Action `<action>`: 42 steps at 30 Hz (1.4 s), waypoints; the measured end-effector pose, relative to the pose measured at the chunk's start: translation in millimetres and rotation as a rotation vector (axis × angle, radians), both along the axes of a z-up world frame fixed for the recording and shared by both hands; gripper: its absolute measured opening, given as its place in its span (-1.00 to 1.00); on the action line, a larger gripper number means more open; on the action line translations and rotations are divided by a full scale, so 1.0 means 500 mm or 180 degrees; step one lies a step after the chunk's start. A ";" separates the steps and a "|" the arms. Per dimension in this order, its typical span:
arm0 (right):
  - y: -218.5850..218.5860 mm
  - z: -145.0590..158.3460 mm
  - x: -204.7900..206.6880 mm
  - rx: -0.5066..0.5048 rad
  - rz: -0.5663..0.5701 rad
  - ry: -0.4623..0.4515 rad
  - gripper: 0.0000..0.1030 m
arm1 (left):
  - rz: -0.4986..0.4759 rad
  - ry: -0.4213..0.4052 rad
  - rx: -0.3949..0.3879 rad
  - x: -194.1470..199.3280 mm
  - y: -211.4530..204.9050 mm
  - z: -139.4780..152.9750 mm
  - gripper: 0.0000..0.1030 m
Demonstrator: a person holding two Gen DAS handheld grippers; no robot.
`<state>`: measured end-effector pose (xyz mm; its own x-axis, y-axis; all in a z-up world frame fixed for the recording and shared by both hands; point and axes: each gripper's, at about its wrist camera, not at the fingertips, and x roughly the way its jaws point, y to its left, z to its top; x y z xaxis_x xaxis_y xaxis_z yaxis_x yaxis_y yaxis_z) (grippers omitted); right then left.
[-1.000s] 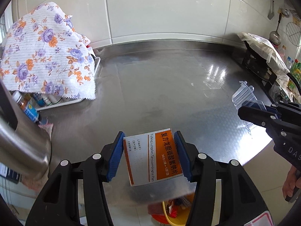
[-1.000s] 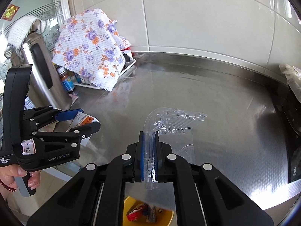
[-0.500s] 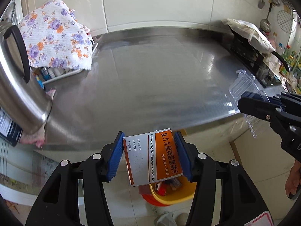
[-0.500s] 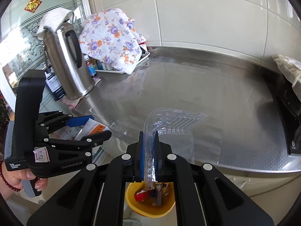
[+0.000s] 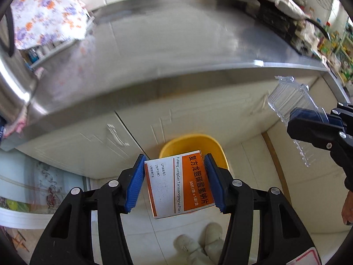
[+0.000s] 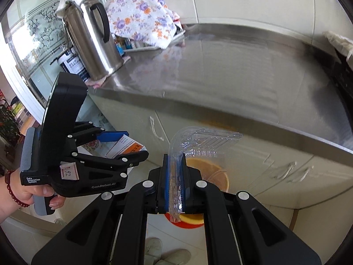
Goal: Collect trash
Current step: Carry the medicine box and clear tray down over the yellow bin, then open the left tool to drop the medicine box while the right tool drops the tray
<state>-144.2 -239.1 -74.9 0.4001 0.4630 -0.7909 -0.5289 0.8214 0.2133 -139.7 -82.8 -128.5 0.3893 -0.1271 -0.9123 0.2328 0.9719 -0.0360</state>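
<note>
Above one yellow bin (image 5: 192, 141), left tool (image 5: 174, 183) gripping one medicine box (image 5: 178, 187), right tool (image 6: 175, 183) pinching one clear tray (image 6: 198, 141)

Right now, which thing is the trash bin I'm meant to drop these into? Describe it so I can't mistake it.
Start at the long steel counter and drop down its pale cabinet fronts to the floor. There sits a round yellow bin with an orange-red base, seen beyond the medicine box in the left gripper. It is the only bright open container down there.
</note>
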 end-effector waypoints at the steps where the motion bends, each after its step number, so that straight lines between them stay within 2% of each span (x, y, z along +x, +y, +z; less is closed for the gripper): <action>1: -0.001 -0.011 -0.003 -0.0010 0.0000 0.0032 -0.83 | -0.0029 0.0040 -0.0002 -0.002 -0.002 -0.013 0.04; 8: -0.008 -0.158 -0.007 -0.0051 0.0081 0.0540 -0.83 | -0.0295 0.0384 -0.0049 -0.003 -0.007 -0.149 0.04; 15: -0.024 -0.347 0.044 -0.0019 -0.0086 0.1139 -0.83 | -0.0408 0.0796 0.0000 0.013 -0.014 -0.319 0.04; 20: -0.020 -0.462 0.083 0.0015 -0.0191 0.1425 -0.83 | -0.0410 0.1038 0.0009 0.025 -0.020 -0.425 0.04; 26: -0.009 -0.561 0.106 0.0021 -0.0266 0.1625 -0.83 | -0.0402 0.1083 0.0020 0.042 -0.027 -0.507 0.04; 32: -0.017 -0.608 0.126 0.0141 -0.0384 0.1750 -0.77 | -0.0381 0.1123 0.0012 0.048 -0.041 -0.543 0.08; 33: -0.019 -0.611 0.129 0.0179 -0.0416 0.1767 -0.72 | -0.0375 0.1119 0.0020 0.049 -0.041 -0.544 0.08; 35: -0.025 -0.614 0.136 0.0240 -0.0473 0.1774 -0.41 | -0.0359 0.1130 0.0007 0.053 -0.043 -0.548 0.08; 37: -0.027 -0.613 0.147 0.0303 -0.0513 0.1765 -0.31 | -0.0364 0.1131 0.0009 0.054 -0.045 -0.552 0.08; 40: -0.027 -0.608 0.152 0.0298 -0.0532 0.1735 -0.31 | -0.0393 0.1121 0.0012 0.052 -0.052 -0.550 0.09; 42: -0.035 -0.610 0.155 0.0329 -0.0572 0.1731 -0.31 | -0.0373 0.1089 0.0025 0.051 -0.055 -0.546 0.36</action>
<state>-66.6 -256.7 -379.9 0.0283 0.5110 -0.8591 -0.1750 0.8487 0.4991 -114.0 -110.3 -401.6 0.0445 -0.1452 -0.9884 0.3185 0.9398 -0.1238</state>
